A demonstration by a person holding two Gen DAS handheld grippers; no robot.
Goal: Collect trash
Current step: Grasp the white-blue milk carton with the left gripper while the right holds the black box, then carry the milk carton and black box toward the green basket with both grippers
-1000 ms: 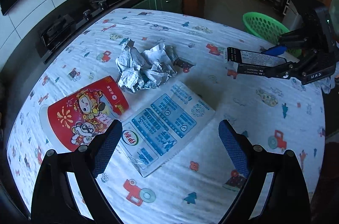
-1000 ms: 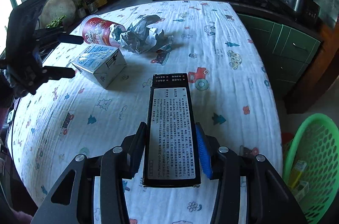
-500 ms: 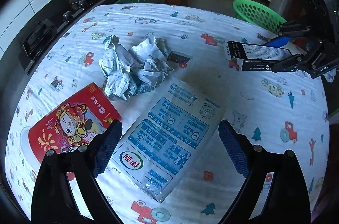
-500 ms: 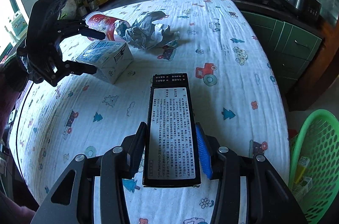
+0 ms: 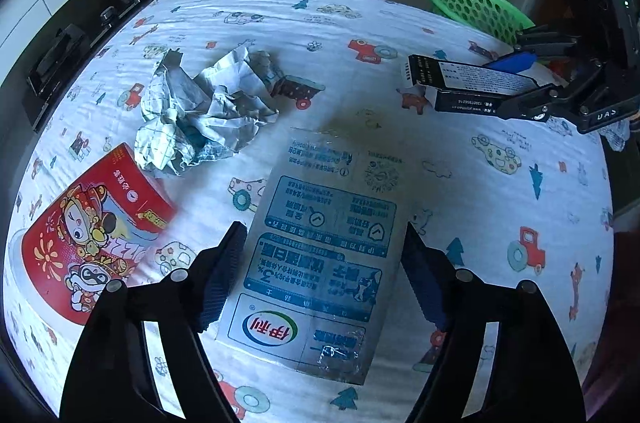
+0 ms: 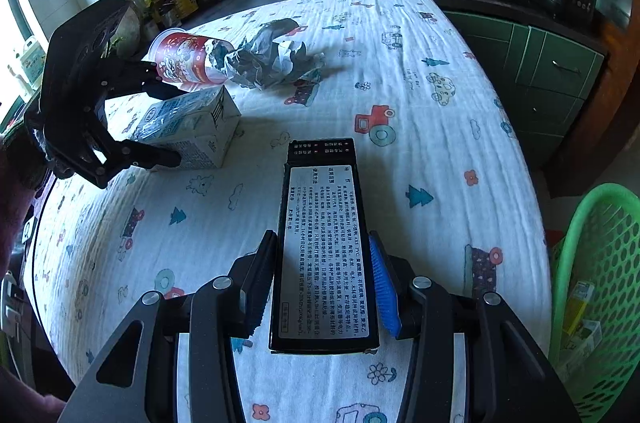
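A blue-and-white milk carton [image 5: 320,303] lies flat on the cartoon-print tablecloth [image 5: 500,203]. My left gripper [image 5: 323,229] straddles it from above. Its jaws are closing, with the carton between the pads and a sliver of gap still showing at the left pad. The right wrist view shows the same straddle on the carton [image 6: 192,127] by the left gripper [image 6: 168,115]. My right gripper [image 6: 322,239] is shut on a long black box [image 6: 324,255] with a white text label, held above the table. That box [image 5: 472,83] also shows at the right of the left wrist view.
A red paper cup [image 5: 92,235] lies on its side left of the carton, with crumpled paper [image 5: 200,115] behind it. A green perforated basket [image 6: 592,283] holding some packaging stands on the floor past the table's edge. A stove and counter run along the tiled wall.
My left gripper has come down over the milk carton and its jaws have narrowed around it. The right gripper still holds the black box in about the same place.
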